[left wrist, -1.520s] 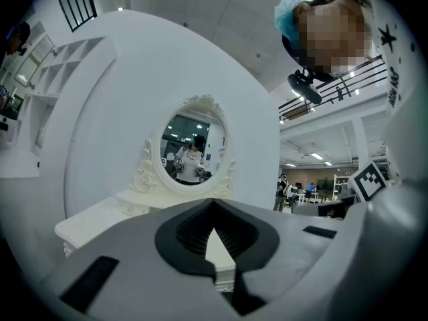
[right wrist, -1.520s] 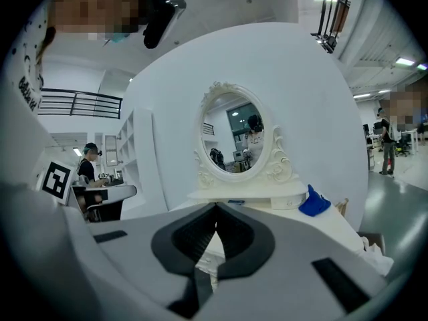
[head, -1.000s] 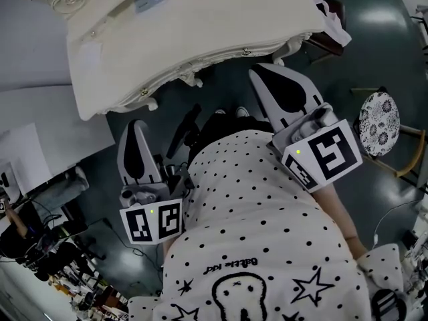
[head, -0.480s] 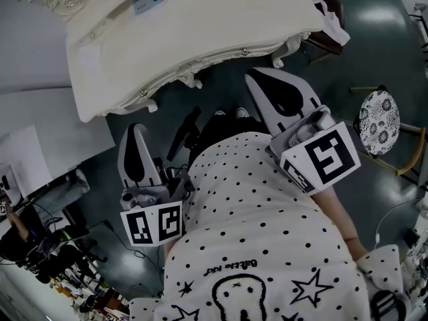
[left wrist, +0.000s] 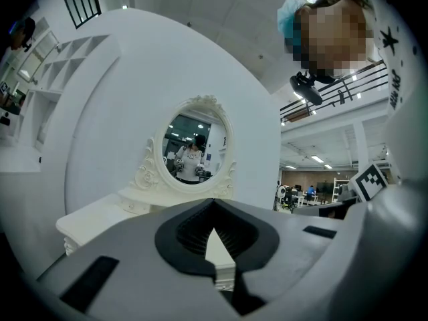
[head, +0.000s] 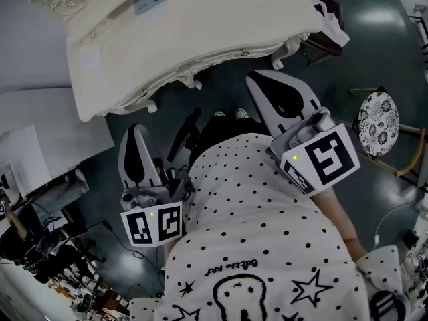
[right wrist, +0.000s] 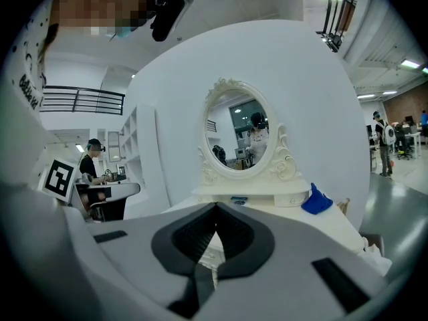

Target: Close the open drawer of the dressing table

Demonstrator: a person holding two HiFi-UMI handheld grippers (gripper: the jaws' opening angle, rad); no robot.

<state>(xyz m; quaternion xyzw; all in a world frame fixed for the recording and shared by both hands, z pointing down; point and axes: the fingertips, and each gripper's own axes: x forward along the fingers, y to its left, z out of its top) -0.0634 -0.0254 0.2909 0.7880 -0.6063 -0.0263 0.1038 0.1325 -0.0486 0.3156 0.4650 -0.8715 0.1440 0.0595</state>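
Nearest, two hand-held grippers are held out in front of a person in a dotted shirt (head: 267,233). The left gripper (head: 137,130) is clenched with nothing between its jaws, and the right gripper (head: 258,76) is likewise pressed together and empty. Beyond them, across a strip of dark floor and apart from both, the dressing table (head: 200,25) is found at the top of the head view. It is cream-white, with a smooth top, a scalloped carved front edge and small round knobs (head: 244,51) along the drawer fronts. Which drawer stands open cannot be told from these views. The drawer is judged to be rigid painted wood, fairly light and sliding straight on its runners. No grasp should be needed: a square push with closed jaw tips on the flat front beside a knob is judged best, since carved trim may chip and paint may scuff. Farthest back, an oval mirror (right wrist: 235,129) in an ornate frame is set on the table, with a blue object (right wrist: 315,201) just beside its base.
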